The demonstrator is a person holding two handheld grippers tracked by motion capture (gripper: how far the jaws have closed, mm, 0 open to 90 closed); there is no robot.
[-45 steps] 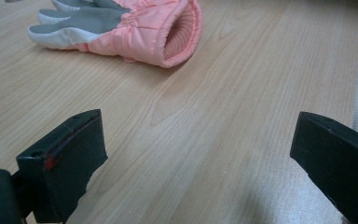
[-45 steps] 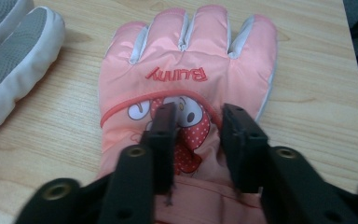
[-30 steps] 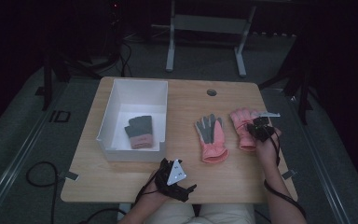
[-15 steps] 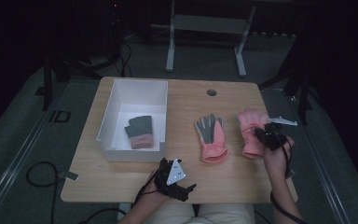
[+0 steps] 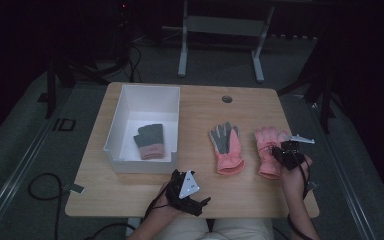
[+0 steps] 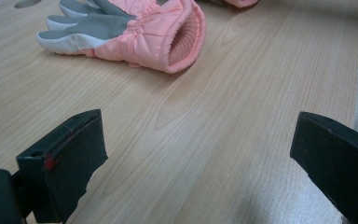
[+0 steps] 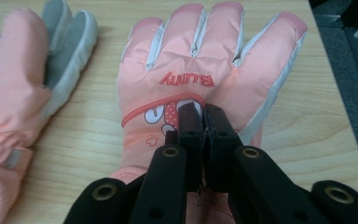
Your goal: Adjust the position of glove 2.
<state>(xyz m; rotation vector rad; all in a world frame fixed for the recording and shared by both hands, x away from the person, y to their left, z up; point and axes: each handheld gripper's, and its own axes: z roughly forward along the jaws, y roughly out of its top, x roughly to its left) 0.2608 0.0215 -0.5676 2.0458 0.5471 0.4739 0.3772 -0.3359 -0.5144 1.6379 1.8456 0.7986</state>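
Two black jaws of the right gripper (image 7: pixel 204 122) stand pressed together over the back of the right-hand pink glove (image 7: pixel 200 74); whether a fold of its fabric is pinched between them I cannot tell from the right gripper view, though their tips lie against the glove just below its printed band; that view also shows lettering across the glove's knuckles, upside down, which seems to read "Bunny", with a small cartoon figure and a heart under it, none of which the high view resolves. Beside it, at the left edge of the same view, lies the second pink glove (image 7: pixel 14 79), palm up with grey and white fingers. Seen from the high view, the right gripper (image 5: pixel 289 153) sits on the right-hand glove (image 5: pixel 266 150) near the right edge of the tabletop (image 5: pixel 130 192), the second glove (image 5: pixel 226 147) just to its left, apart from it; farther left stands a white box (image 5: pixel 125 112) with a grey-and-pink glove (image 5: pixel 150 142) inside. Left gripper (image 5: pixel 187 187) rests near the front edge; its own view shows the jaws spread wide with bare wood between, the second glove's cuff (image 6: pixel 182 39) ahead.
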